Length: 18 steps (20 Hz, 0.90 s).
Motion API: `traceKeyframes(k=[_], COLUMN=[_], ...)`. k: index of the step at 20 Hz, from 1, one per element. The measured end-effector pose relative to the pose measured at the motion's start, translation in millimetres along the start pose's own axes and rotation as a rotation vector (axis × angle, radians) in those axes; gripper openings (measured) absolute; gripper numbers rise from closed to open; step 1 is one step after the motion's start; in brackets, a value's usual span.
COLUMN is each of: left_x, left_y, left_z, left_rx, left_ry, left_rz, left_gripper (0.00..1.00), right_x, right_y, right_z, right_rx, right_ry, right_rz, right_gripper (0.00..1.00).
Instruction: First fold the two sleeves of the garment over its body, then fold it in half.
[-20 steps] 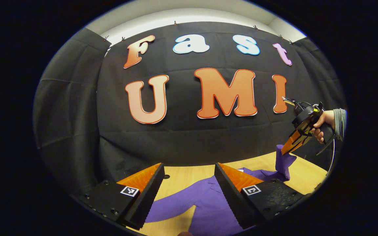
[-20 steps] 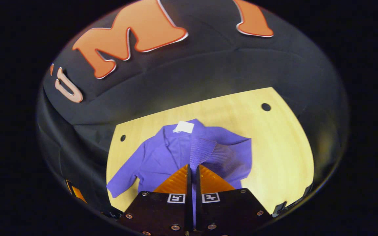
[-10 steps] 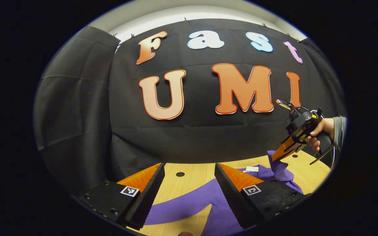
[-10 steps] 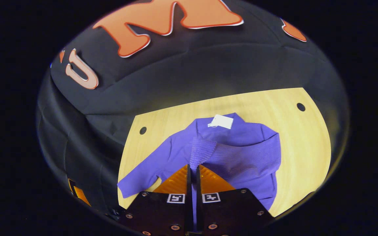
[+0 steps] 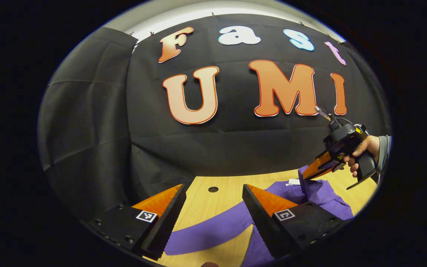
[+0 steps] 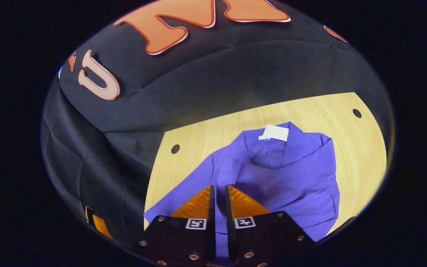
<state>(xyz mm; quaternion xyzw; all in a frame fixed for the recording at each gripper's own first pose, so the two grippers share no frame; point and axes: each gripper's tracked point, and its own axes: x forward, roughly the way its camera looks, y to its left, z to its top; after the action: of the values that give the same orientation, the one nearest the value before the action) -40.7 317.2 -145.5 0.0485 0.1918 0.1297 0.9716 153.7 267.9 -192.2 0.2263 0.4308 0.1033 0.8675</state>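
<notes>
Garment, a purple top, lies flat on the wooden table, collar and white tag toward the wall. The right gripper has its fingers nearly together with a narrow gap, pinching the cuff of the right sleeve above the body. The left sleeve stretches out sideways, just beyond the left gripper, whose fingers stand wide apart, holding nothing. That sleeve looks to be the left hand's job.

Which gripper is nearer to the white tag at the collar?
Right. The right gripper hangs just beside the tag, over the garment. The left gripper is farther back, above the flat sleeve.
</notes>
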Motion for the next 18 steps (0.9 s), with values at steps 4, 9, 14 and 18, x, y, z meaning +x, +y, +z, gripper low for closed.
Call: traceKeyframes(k=[4, 9, 14, 18], left_x=[10.9, 30.0, 51.5, 64.4], left_y=[14.2, 27.5, 60.1, 69.2], left_z=[-13.5, -40.8, -109.6, -159.8], left_rx=[-0.010, -0.051, -0.192, -0.252], left_ry=[0.032, 0.119, 0.350, 0.504], left_rz=[0.034, 0.069, 0.114, 0.149], left_gripper=[0.99, 0.99, 0.99, 0.99], right_x=[-27.2, -81.2, -151.8, -205.4], right_y=[8.7, -19.7, -48.7, -80.5], right_z=[18.1, 44.8, 71.9, 71.9], right_rx=[-0.061, -0.202, -0.347, -0.394], right_ry=[-0.112, -0.281, -0.490, -0.577], right_rz=[0.061, 0.001, -0.102, -0.179], right_gripper=[0.51, 0.96, 0.95, 1.00])
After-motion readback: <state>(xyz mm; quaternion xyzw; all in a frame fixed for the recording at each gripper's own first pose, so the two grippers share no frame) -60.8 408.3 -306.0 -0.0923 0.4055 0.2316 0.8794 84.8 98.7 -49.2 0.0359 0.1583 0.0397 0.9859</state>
